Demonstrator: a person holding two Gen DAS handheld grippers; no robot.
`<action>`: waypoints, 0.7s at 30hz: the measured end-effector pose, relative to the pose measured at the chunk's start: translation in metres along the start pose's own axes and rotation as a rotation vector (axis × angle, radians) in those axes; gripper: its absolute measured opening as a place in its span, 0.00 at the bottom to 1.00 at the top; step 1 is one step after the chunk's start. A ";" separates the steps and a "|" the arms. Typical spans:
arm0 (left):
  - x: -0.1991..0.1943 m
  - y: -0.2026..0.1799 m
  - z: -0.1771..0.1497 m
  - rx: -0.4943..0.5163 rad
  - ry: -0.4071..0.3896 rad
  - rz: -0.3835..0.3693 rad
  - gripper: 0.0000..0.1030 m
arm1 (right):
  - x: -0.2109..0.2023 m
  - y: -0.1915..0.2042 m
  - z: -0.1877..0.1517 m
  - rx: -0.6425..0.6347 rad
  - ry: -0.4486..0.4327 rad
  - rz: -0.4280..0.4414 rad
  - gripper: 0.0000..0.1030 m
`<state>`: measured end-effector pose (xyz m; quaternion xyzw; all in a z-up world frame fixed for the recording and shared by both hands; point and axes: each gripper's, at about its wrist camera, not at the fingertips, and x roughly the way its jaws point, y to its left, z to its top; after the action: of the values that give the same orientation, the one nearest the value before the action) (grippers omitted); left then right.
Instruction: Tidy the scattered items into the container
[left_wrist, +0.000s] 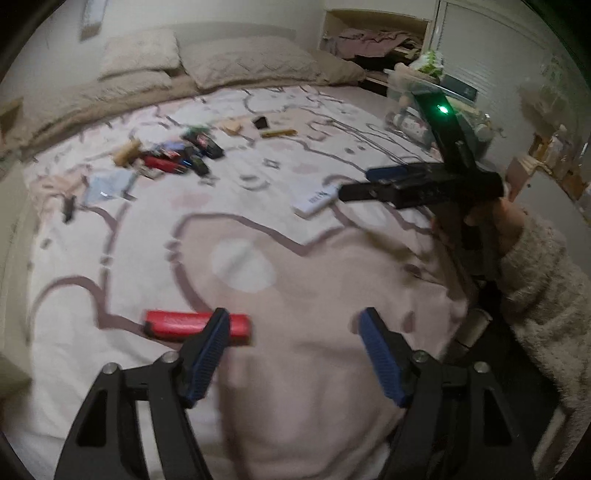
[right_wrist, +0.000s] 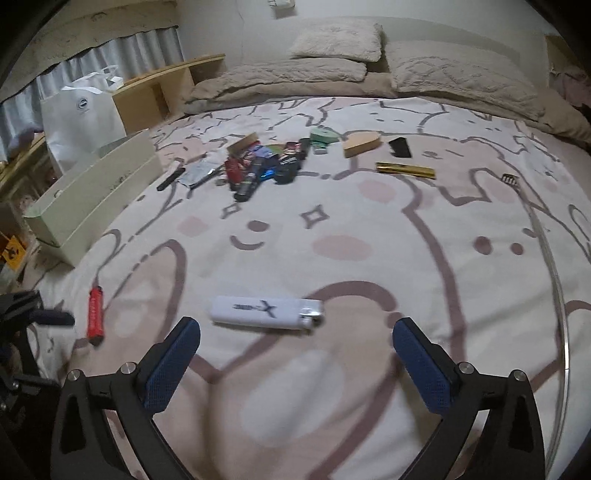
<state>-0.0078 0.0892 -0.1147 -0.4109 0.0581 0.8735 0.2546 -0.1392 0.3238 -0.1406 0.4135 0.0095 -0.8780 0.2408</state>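
Note:
A red lighter (left_wrist: 197, 326) lies on the bed just ahead of my open, empty left gripper (left_wrist: 293, 319), partly behind its left finger; it also shows in the right wrist view (right_wrist: 95, 313). A white lighter (right_wrist: 266, 314) lies just ahead of my open, empty right gripper (right_wrist: 295, 330); it also shows in the left wrist view (left_wrist: 317, 201), next to the right gripper (left_wrist: 364, 182). A pile of small items (right_wrist: 262, 164) lies further back on the blanket (right_wrist: 332, 229). A pale green open box (right_wrist: 92, 195) stands at the bed's left edge.
A gold bar (right_wrist: 405, 170), a tan block (right_wrist: 361, 144), a black piece (right_wrist: 399, 146) and a small comb (right_wrist: 511, 181) lie scattered right of the pile. Pillows (right_wrist: 340, 40) lie at the back. A white bag (right_wrist: 79, 122) and wooden shelf (right_wrist: 166, 85) stand left.

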 end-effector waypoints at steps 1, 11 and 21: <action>-0.001 0.005 0.000 -0.002 -0.006 0.024 0.88 | 0.001 0.002 0.000 0.003 0.003 0.003 1.00; 0.017 0.046 -0.006 -0.045 0.036 0.144 0.90 | 0.030 0.025 -0.001 0.001 0.053 -0.061 1.00; 0.042 0.046 -0.011 -0.022 0.068 0.158 0.97 | 0.044 0.026 -0.005 -0.006 0.069 -0.125 1.00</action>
<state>-0.0454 0.0626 -0.1587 -0.4374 0.0896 0.8769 0.1782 -0.1487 0.2837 -0.1713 0.4416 0.0464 -0.8765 0.1862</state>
